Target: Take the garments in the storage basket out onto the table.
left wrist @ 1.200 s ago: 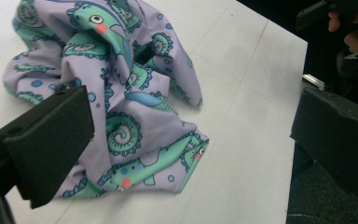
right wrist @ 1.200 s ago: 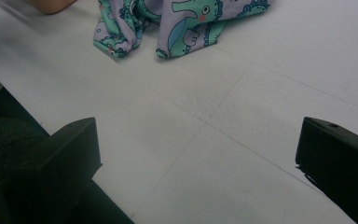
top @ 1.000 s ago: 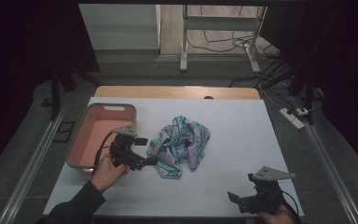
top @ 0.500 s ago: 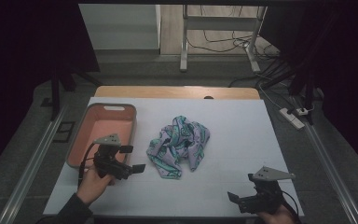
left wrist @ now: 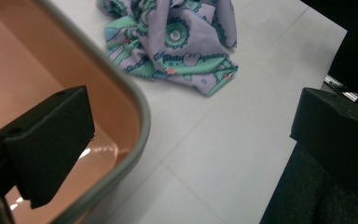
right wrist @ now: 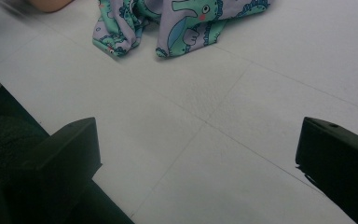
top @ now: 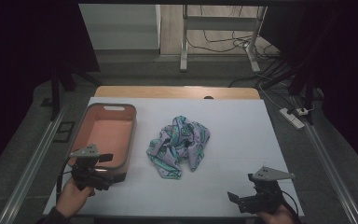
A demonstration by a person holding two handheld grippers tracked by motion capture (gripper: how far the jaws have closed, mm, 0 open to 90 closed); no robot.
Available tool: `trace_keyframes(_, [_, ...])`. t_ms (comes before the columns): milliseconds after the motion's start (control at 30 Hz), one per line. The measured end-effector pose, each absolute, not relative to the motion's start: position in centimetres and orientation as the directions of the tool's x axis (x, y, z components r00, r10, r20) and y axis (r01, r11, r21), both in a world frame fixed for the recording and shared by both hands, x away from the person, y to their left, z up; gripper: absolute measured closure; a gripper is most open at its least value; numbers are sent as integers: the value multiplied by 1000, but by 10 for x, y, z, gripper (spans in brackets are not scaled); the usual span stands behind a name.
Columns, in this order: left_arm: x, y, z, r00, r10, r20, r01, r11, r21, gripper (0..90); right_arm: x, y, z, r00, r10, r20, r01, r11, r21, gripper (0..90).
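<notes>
Crumpled cloth [top: 179, 145], lilac with green-blue cartoon print, bunched in a loose heap near the middle of the white table [top: 242, 140], lying free. Salmon-pink tub [top: 103, 136] with grey rim sits upright by the table's left edge, just beside the cloth, not touching.

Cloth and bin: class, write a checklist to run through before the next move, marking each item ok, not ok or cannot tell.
1. Cloth lies free on the table, nothing on it: ok.
2. Bin has room: ok.
3. Left gripper open: ok.
4. Right gripper open: ok.
5. Left gripper clear of the bin: not ok, one jaw hangs over its rim.
6. Cloth flat enough for a clean grasp: not ok, it is crumpled.
</notes>
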State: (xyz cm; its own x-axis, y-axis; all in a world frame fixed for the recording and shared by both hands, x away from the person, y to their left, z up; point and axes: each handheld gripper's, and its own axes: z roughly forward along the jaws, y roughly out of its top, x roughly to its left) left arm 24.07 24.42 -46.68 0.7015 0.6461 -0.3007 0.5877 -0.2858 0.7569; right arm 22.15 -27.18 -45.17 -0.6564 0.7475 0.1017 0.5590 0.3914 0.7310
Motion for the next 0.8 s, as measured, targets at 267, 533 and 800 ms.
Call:
trace_keyframes(267, [223, 264, -470, 675, 672, -304, 604, -266, 751, 0, 222, -272, -452, -654, 749, 105, 563, 389, 729, 0])
trace_keyframes(533, [208, 287, -474, 635, 702, -323, 624, -220, 750, 0, 222, -272, -452, -652, 751, 104, 565, 389, 728, 0])
trace_keyframes(800, [196, 299, -476, 608, 729, -313, 632, -207, 746, 0, 222, -272, -452, -650, 753, 103, 565, 389, 728, 0])
